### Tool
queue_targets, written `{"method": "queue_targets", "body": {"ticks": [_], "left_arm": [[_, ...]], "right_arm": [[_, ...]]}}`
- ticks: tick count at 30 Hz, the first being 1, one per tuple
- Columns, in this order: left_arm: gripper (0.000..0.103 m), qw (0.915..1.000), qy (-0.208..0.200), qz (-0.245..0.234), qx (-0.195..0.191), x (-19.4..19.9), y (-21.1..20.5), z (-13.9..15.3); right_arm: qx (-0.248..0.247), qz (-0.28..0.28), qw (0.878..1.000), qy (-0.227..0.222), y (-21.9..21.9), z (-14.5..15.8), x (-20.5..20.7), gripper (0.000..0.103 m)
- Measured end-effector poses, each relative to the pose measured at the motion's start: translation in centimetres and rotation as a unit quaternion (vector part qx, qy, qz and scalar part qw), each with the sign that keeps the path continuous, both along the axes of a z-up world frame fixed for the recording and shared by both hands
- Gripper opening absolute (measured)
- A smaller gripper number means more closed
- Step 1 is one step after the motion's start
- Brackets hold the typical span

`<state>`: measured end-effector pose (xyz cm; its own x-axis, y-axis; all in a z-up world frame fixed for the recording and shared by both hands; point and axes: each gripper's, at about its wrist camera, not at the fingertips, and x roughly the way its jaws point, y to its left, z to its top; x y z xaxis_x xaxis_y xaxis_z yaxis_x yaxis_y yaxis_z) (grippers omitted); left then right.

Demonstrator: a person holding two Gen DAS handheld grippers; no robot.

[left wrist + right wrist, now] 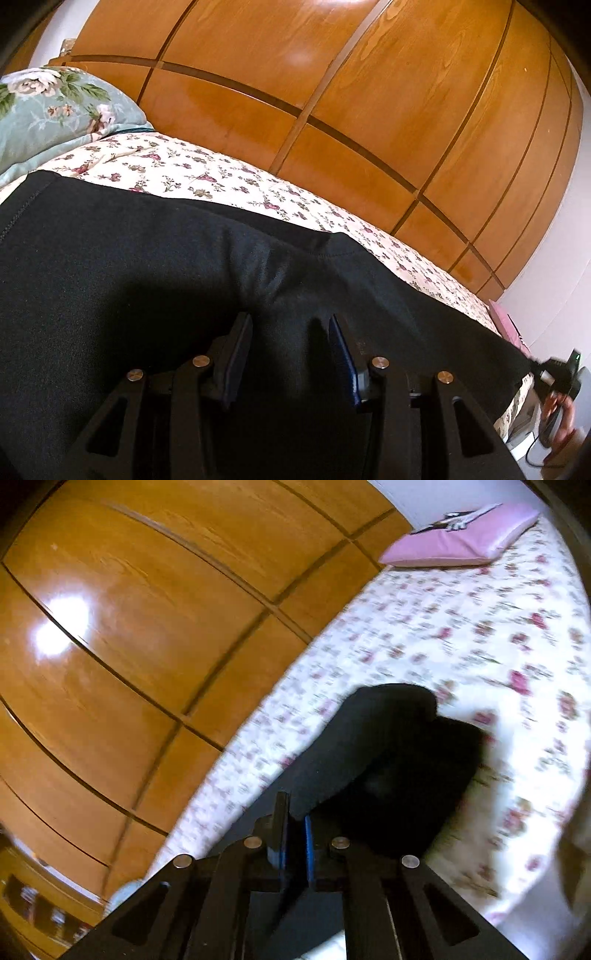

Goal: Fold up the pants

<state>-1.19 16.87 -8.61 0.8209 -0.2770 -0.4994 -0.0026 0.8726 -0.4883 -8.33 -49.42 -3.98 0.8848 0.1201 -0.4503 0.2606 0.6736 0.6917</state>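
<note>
Pants [369,746] in right hand-held gripper [295,819]

Matt black knit pants [147,266] lie on a printed floral cotton-look bedspread [207,173]. At twelve o'clock, a glossy varnished wood wardrobe [332,92] mirrors the lamp glare. A satin-sheen pink pillow [458,535] rests at one o'clock in the right view; the gripper fingers [236,354] are matt black plastic with bright metal pins.

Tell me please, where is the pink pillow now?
In the right wrist view the pink pillow lies at the upper right, on the far end of the floral bedsheet, beside the wooden wardrobe and well beyond the black pants.
</note>
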Motion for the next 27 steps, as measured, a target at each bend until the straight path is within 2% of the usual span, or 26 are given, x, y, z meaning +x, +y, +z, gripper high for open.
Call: {"method": "queue_targets", "body": {"ticks": [5,9,11,12,13,14,16,17,19,21,24,25,27], "left_arm": [[0.043,1.0000,0.006,-0.006,0.000,-0.1,0.0,0.1],[0.043,0.9998,0.015,0.005,-0.008,-0.6,0.0,0.6],[0.044,0.9994,0.009,-0.008,-0.033,-1.0,-0.5,1.1],[0.044,0.9985,0.005,-0.030,-0.046,-1.1,-1.3,1.3],[0.044,0.9976,0.001,-0.049,-0.048,-1.2,-2.1,1.6],[0.045,0.9961,-0.008,-0.076,-0.043,-1.4,-3.4,2.0],[0.047,0.9901,-0.024,-0.138,-0.016,-1.8,-6.3,2.7],[0.048,0.9858,-0.028,-0.165,-0.001,-1.9,-7.7,3.0],[0.048,0.9714,-0.035,-0.232,0.036,-2.1,-11.1,3.3],[0.051,0.9517,-0.034,-0.297,0.067,-2.1,-14.3,3.2],[0.059,0.9256,-0.031,-0.365,0.096,-2.2,-17.8,2.7],[0.062,0.9195,-0.031,-0.378,0.103,-2.4,-18.6,2.7],[0.063,0.9048,-0.037,-0.405,0.127,-2.2,-20.4,2.5]], "right_arm": [[0.034,-0.043,0.997,0.059,-2.2,-4.5,0.3,0.007],[0.032,-0.041,0.997,0.048,-2.2,-4.5,0.4,0.008],[0.060,-0.024,0.998,0.016,-2.0,-4.1,-0.1,0.012],[0.081,-0.015,0.997,0.003,-1.9,-4.1,-0.2,0.021],[0.099,-0.002,0.995,-0.005,-1.5,-4.1,0.0,0.043],[0.107,0.013,0.994,-0.009,-0.9,-4.2,0.3,0.051],[0.098,0.038,0.995,-0.006,0.6,-4.0,0.9,0.053],[0.089,0.055,0.994,-0.002,1.5,-4.0,1.3,0.052],[0.058,0.081,0.995,0.012,3.3,-3.8,2.3,0.046],[0.043,0.088,0.995,0.022,4.2,-3.8,2.8,0.042],[0.076,0.090,0.993,0.023,4.4,-4.1,2.6,0.042],[0.082,0.092,0.992,0.024,4.4,-4.1,2.5,0.042],[0.082,0.092,0.992,0.030,4.3,-4.3,2.6,0.042]]}}
